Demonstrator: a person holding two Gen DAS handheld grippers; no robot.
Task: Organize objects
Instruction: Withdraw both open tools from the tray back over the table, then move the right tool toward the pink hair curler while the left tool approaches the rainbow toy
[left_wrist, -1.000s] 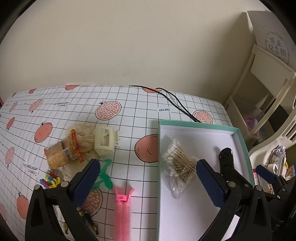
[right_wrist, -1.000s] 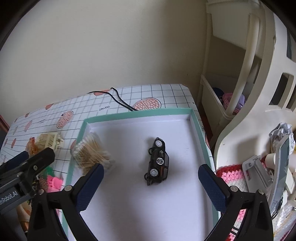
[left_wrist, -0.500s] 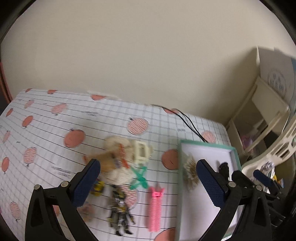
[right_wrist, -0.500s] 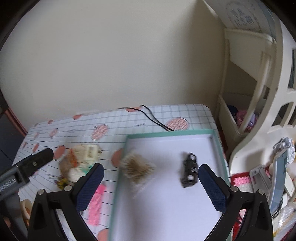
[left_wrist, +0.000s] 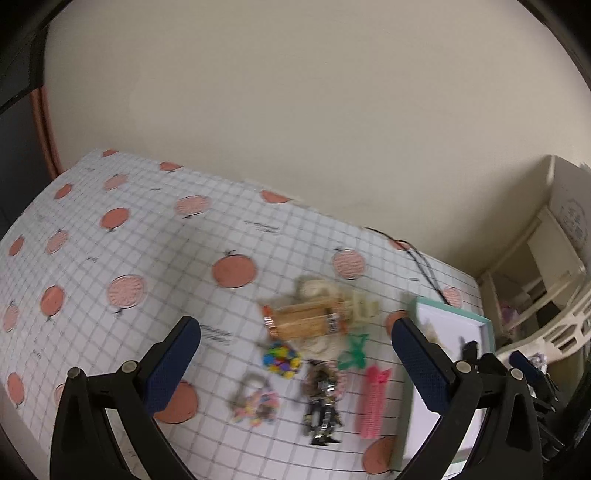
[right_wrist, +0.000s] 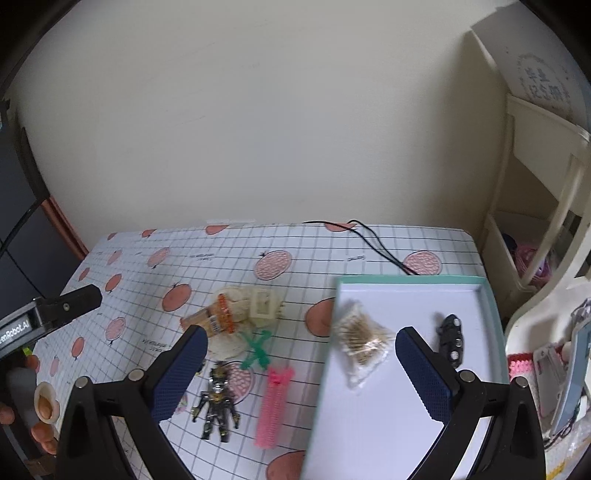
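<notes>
Starting nearest the cameras, the left gripper and the right gripper were each seen with jaws spread wide and nothing held between the blue pads. Lettering reading "enRobot.AI" was made out on the left gripper's body, which appeared at the left edge of the right wrist view, gripped by a hand. Just beyond the pads, on the tablecloth printed with a grid and orange fruit, a dark toy figure and a pink hair roller were found lying side by side, with a green bow clip above them. A multicoloured bead bracelet and a pastel keychain charm were shown only by the left wrist view. Farther back, a clear tube of wooden sticks with an orange band, a cream cloth bundle and a cream hair claw were clustered together, touching. To the right, a green-rimmed white tray was seen holding a bag of cotton swabs and a black toy car; their detail was given clearly only in the right wrist view, the left being blurred. A black cable was laid across the table's far edge. Small print on the cloth could not be read; Chinese characters on a card above the cream shelf were too faint to be sure of.
</notes>
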